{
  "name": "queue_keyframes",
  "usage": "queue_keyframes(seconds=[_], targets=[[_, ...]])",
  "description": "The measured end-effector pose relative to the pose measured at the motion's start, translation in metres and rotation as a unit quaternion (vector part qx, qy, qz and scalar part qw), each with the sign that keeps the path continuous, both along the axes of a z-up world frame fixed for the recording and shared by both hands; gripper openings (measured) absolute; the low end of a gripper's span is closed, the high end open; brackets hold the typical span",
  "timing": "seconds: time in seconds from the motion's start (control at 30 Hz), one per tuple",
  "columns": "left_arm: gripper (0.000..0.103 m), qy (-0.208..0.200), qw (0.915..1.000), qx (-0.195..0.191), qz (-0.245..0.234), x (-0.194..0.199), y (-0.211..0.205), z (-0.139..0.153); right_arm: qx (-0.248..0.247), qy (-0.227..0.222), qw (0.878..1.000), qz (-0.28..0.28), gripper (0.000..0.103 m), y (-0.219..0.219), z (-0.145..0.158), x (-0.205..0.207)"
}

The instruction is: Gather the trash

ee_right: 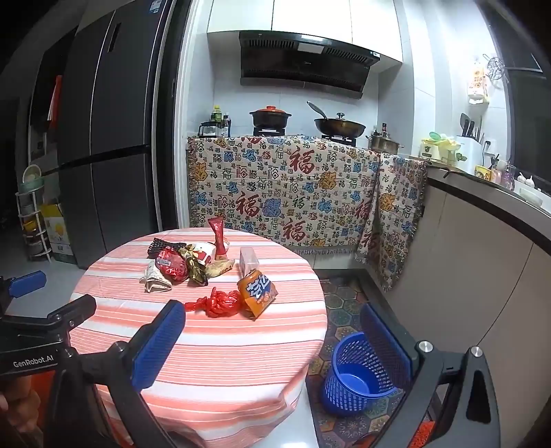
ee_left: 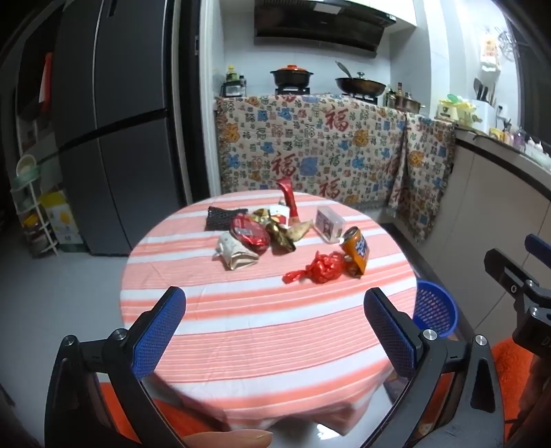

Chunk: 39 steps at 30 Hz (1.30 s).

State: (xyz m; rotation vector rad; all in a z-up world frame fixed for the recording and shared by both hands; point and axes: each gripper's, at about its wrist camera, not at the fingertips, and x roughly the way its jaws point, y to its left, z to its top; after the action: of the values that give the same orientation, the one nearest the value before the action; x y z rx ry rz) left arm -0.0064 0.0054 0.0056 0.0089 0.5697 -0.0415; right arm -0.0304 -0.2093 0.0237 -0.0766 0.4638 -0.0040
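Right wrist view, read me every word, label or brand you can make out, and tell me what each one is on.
"GenRobot.AI": on the black body of the left tongs.
"福": large red characters, repeated over the patterned cloth hanging off the counter.
Orange snack bag: big blue characters, too crumpled to read.
Red wrapper, clear box, fridge sticker, yellow carton: print too small or blurred.

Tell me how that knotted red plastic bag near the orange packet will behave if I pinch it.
The red plastic bag looks crumpled and thin, so it will probably squash flat and feel very light. Its loose tail toward the table's left side may dangle. The glossy film could slip, so pinch the bunched knot.
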Motion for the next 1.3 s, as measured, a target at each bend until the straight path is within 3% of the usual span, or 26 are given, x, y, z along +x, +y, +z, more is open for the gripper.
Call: queue_keyframes(seconds=[1.3], targets=[[0.103, 0.01, 0.9998, -0.016, 0.006, 0.002, 0.008, -0.009, 0.0, -0.021, 1.0, -0.008, 0.103, 0.0, -0.002, -0.005]])
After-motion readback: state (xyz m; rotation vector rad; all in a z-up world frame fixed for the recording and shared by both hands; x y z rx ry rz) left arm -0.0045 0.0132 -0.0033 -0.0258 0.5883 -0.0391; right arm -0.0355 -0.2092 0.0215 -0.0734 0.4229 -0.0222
